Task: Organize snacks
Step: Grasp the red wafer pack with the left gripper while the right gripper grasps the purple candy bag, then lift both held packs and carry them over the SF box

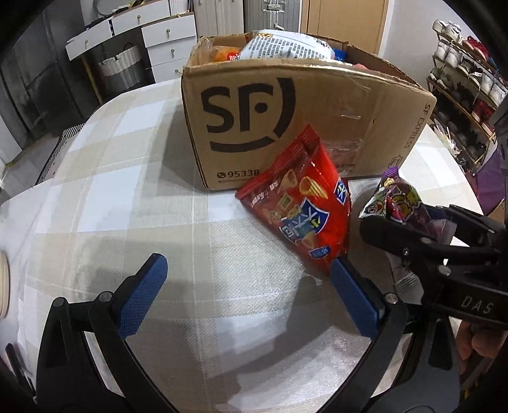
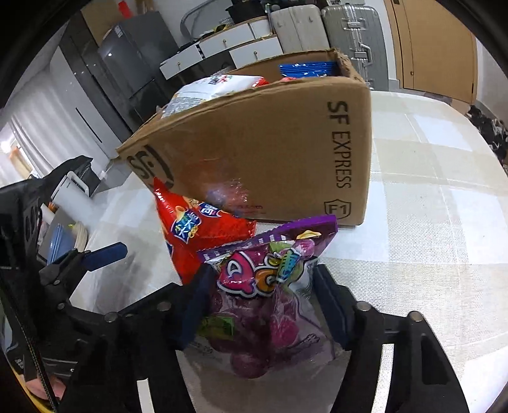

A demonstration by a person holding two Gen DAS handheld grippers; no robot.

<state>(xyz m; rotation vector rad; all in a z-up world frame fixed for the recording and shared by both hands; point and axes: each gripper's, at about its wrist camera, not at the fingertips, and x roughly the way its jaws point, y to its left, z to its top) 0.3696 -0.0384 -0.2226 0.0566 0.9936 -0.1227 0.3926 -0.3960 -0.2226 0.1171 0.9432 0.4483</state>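
Observation:
A red snack bag (image 1: 304, 203) stands tilted on the table, leaning against the front of the SF cardboard box (image 1: 285, 120). My left gripper (image 1: 249, 279) is open just in front of it, its right blue pad (image 1: 349, 286) at the bag's lower corner, nothing between the pads. My right gripper (image 2: 263, 292) is shut on a purple candy bag (image 2: 273, 270), both pads pressing its sides, right of the red bag (image 2: 197, 228). From the left wrist view, the purple bag (image 1: 397, 197) sticks up out of the right gripper (image 1: 412, 222).
The open box (image 2: 270, 152) holds several snack packs, among them a white bag (image 1: 285, 44) and a blue pack (image 2: 308, 68). A checked cloth (image 1: 127, 190) covers the table. A shoe rack (image 1: 460, 95) stands right, drawers (image 1: 168, 41) and a suitcase (image 2: 352, 28) behind.

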